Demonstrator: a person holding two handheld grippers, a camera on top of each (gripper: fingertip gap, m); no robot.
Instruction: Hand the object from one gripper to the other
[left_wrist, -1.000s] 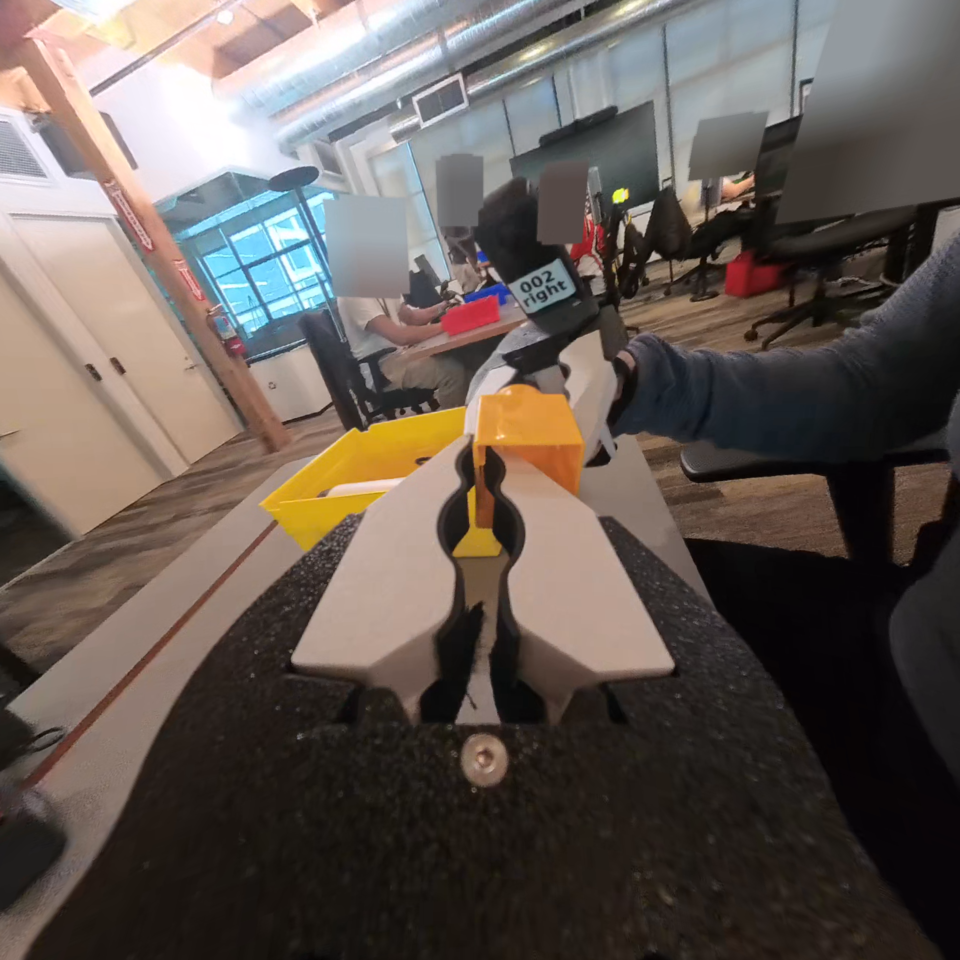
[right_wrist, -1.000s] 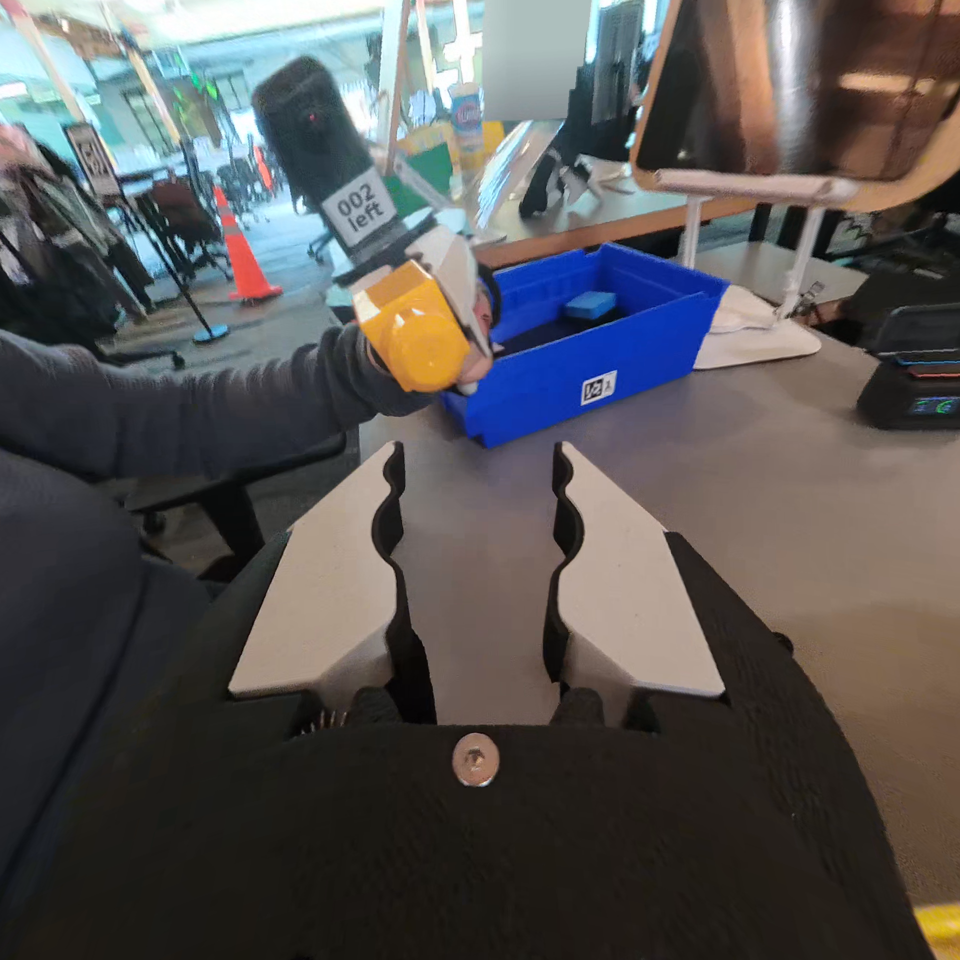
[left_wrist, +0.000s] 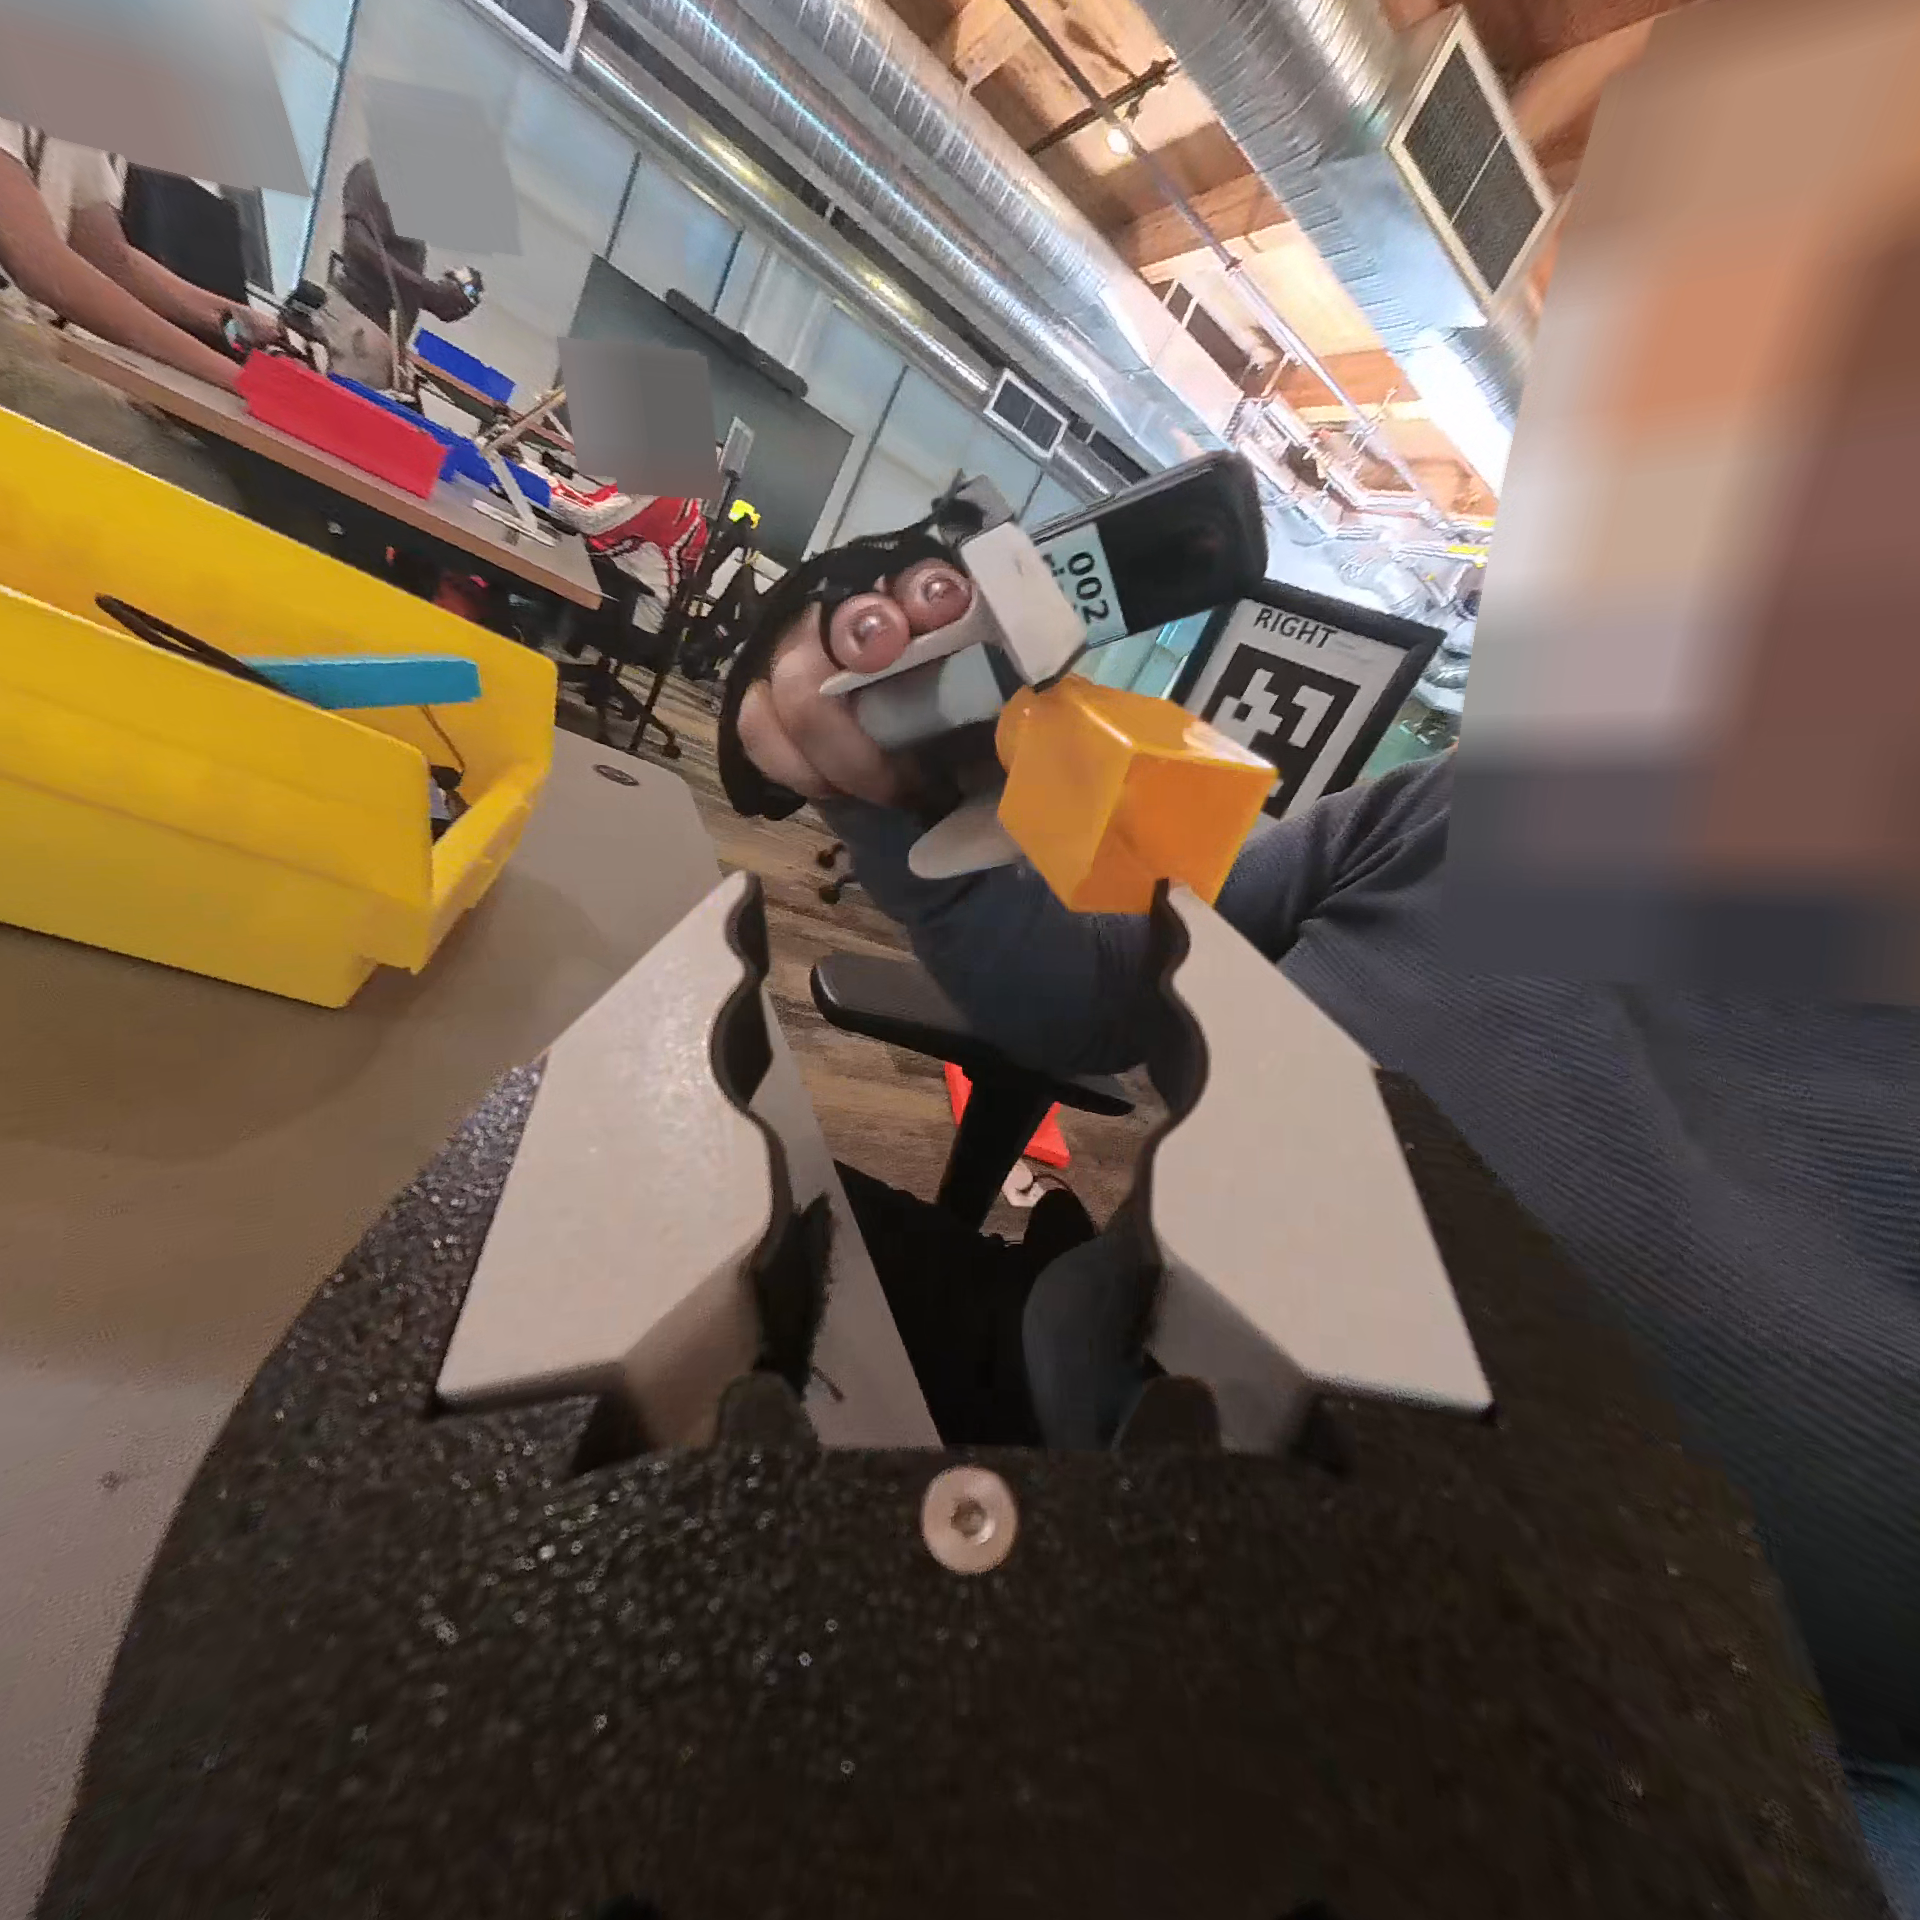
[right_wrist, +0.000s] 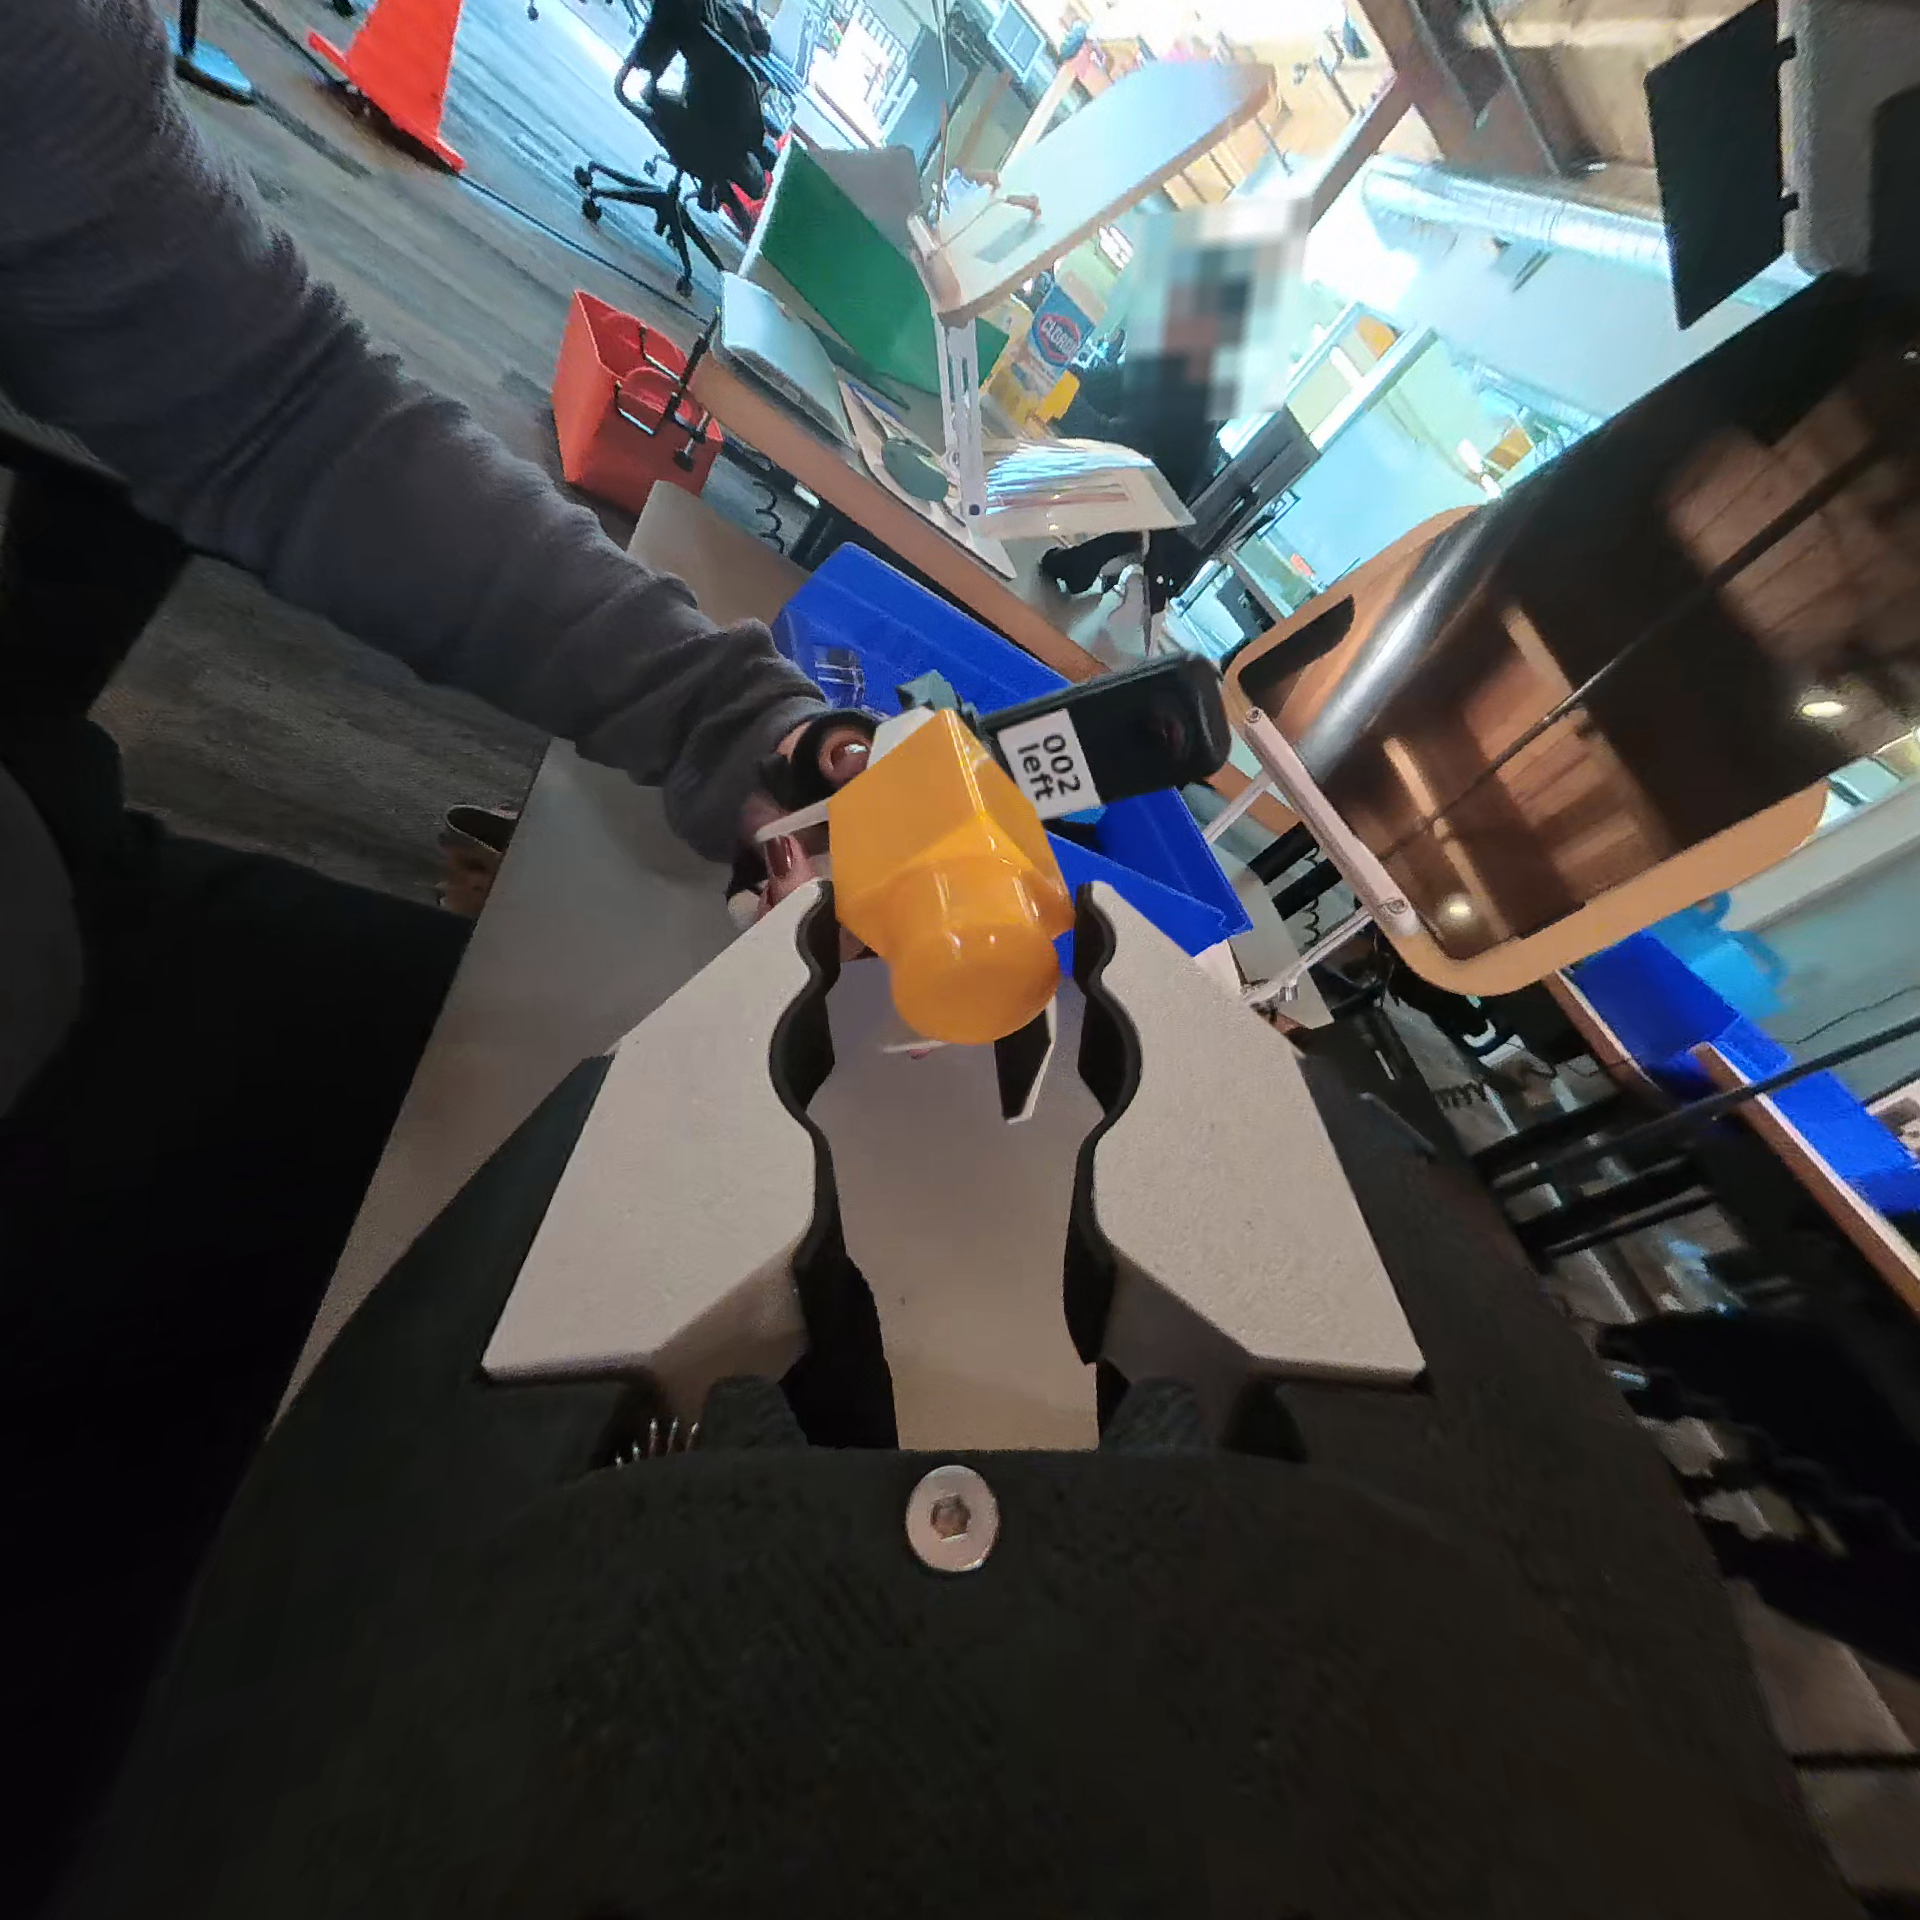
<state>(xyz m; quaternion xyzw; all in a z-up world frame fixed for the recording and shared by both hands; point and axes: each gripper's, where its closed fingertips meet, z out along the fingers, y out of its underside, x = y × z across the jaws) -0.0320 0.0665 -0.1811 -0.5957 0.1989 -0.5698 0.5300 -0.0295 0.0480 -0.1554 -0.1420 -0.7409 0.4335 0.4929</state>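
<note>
The object is an orange plastic block with a square body and a rounded end, held in the air. My right gripper is shut on it, one fingertip on each side. In the left wrist view the block sticks out from the right gripper, which a hand holds. My left gripper is wide open and holds nothing. Its right fingertip is right at the block's lower edge. In the right wrist view one left finger shows beside the block.
A yellow bin holding a blue piece stands on the grey table to the left. A blue bin sits on the table behind the left gripper. My sleeved arms cross both views. Office chairs and an orange cone stand on the floor beyond. Left and right tips are no more than a few centimetres apart.
The left gripper was shut on the orange block and has opened. The right gripper was open and empty and has closed on the block. Both grippers have tilted.
</note>
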